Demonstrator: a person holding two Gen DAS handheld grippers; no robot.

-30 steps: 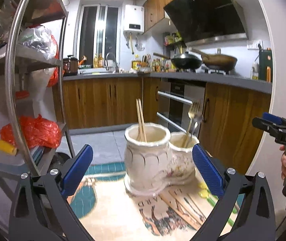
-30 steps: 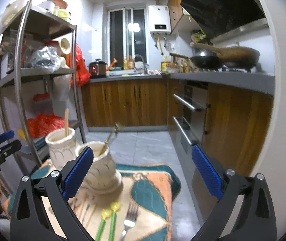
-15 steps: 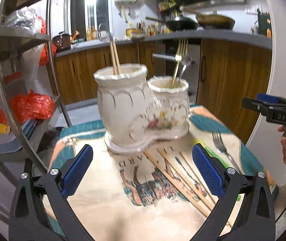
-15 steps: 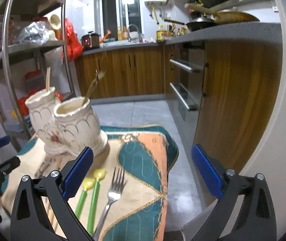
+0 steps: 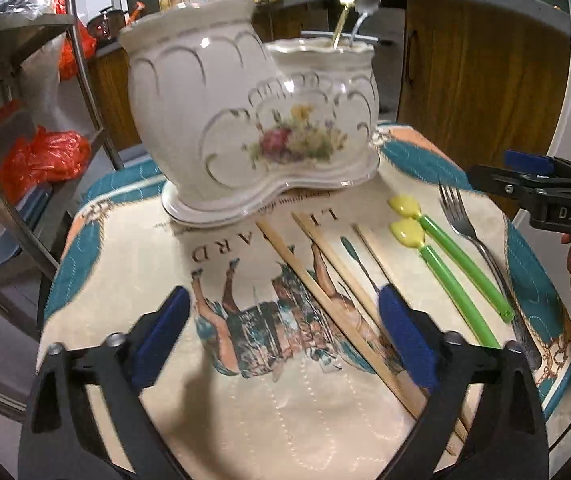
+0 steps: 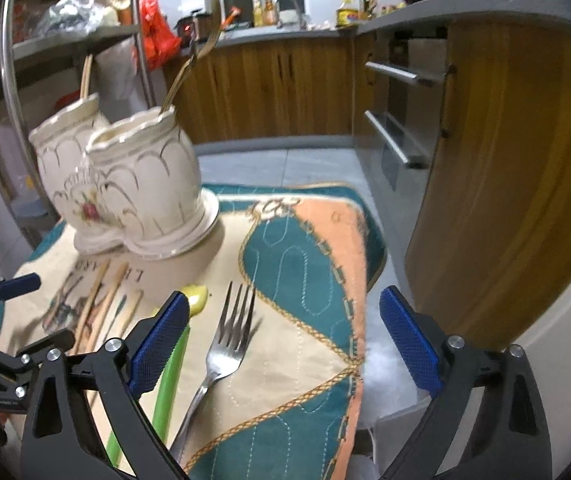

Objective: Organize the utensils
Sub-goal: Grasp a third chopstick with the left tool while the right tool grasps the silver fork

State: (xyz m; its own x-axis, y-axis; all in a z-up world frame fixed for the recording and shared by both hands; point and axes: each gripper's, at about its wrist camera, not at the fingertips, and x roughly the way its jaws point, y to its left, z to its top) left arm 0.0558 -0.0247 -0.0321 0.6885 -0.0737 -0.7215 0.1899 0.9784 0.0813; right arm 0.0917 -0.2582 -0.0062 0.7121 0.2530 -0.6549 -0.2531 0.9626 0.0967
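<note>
Both grippers have dropped toward the tabletop (image 5: 97, 236) and tilted downward over the last second, and their jaws have just been closing a little, though nothing sits between either pair and neither grips anything. Beneath the left gripper (image 5: 281, 332) the wooden chopsticks (image 5: 325, 280) now lie just ahead and run under its right finger, while the double ceramic utensil holder (image 5: 253, 120) stands farther ahead, already holding a gold fork and a spoon in its right cup. Ahead of the right gripper (image 6: 281, 340) the steel fork (image 6: 229, 340) lies nearly centred between the fingers, with the green-handled spoons (image 6: 173, 364) just beside its left finger. This descent reads as the approach to a first pick, so loose utensils remain to be sorted into the holder. Room is tight on the right gripper's right, where the patterned cloth (image 6: 305, 280) ends at the tabletop's edge close to the wooden cabinet (image 6: 505, 184); the two grippers are also near each other, so their paths could cross.
</note>
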